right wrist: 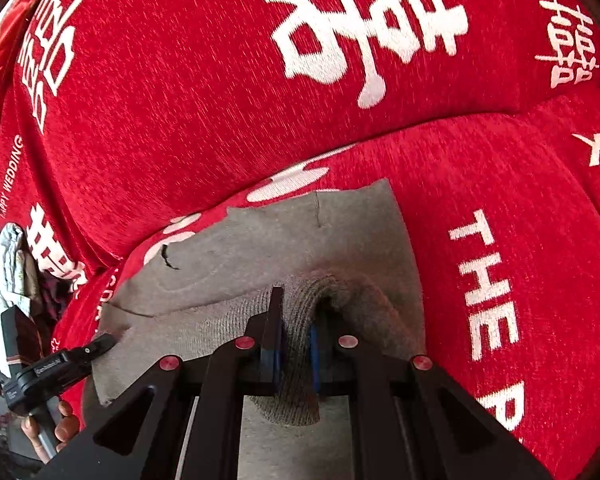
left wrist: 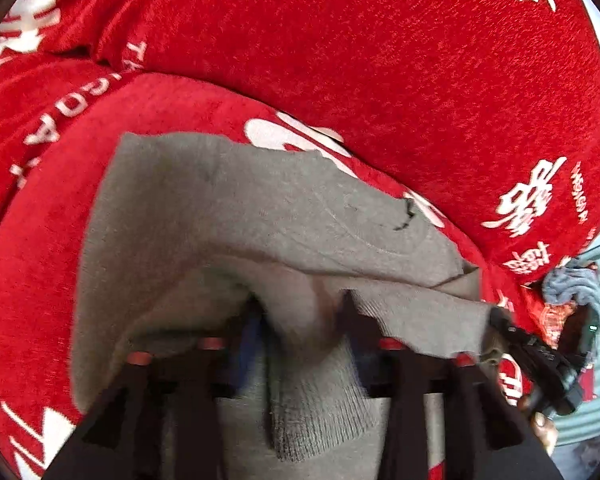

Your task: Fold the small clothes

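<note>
Seemingly, in the left wrist view, the grey knit garment (left wrist: 260, 208) is spread on the red printed cover (left wrist: 420, 60), its folded-over edge running left to right across the left gripper (left wrist: 300, 304), whose jaws stand parted around a ribbed fold without pressing it. In the right wrist view, the right gripper (right wrist: 296, 320) is clenched on the ribbed hem (right wrist: 296, 380).

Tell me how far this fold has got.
Done: the grey garment lies on the red cover, its near edge brought over. In hand: the right gripper pinches that edge; the left gripper stands open around it. Left: release, flatten, finish folding.
</note>
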Available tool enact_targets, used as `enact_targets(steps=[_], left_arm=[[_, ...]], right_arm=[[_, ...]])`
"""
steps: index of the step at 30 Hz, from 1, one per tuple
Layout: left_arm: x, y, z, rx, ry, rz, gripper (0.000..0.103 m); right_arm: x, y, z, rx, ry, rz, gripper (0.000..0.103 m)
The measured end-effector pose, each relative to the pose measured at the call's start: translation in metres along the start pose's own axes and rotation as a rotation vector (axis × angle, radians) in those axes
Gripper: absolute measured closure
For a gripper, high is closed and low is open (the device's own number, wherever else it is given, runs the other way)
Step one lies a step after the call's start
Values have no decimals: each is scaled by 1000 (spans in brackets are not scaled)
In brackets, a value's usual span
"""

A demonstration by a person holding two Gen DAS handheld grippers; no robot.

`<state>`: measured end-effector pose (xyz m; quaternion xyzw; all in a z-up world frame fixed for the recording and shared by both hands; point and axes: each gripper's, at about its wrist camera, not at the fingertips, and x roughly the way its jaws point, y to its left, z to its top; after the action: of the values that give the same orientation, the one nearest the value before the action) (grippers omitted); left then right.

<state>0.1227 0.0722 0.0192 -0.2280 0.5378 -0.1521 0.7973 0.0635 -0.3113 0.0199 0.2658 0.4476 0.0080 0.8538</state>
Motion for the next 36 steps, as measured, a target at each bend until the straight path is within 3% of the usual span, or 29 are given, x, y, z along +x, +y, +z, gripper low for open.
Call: enact_targets(steps=[12,15,17,19,31,33,34,35,36], left_arm=[[-15,-34,-17,161,-104,192,52],[-21,-38,-22,184,-118,204,52],[-26,-41,-26,198,-125,205,52],[-30,-42,-29,202,-126,201,52],[-27,-30,-58,120,-44,100,52],[-21,-31,-59,98,-26,73,52],[-20,-32,-59,89,-23,70,52],[-19,-33,-59,87,-27,66,52],[-18,-35,-59,91,-29,64,57]], right_arm=[[-3,-1,-2,19,30,12,82],[-8,2,-3,19,24,19,71],[-14,4,-5,16,12,25,54],[-21,7,-8,8,-2,25,49],[-25,15,-19,-16,3,46,49],[-21,18,-20,-26,10,47,56],[-19,20,-20,-34,19,42,72],[-16,21,-21,-43,27,33,81],[-16,22,-22,-51,26,27,82]])
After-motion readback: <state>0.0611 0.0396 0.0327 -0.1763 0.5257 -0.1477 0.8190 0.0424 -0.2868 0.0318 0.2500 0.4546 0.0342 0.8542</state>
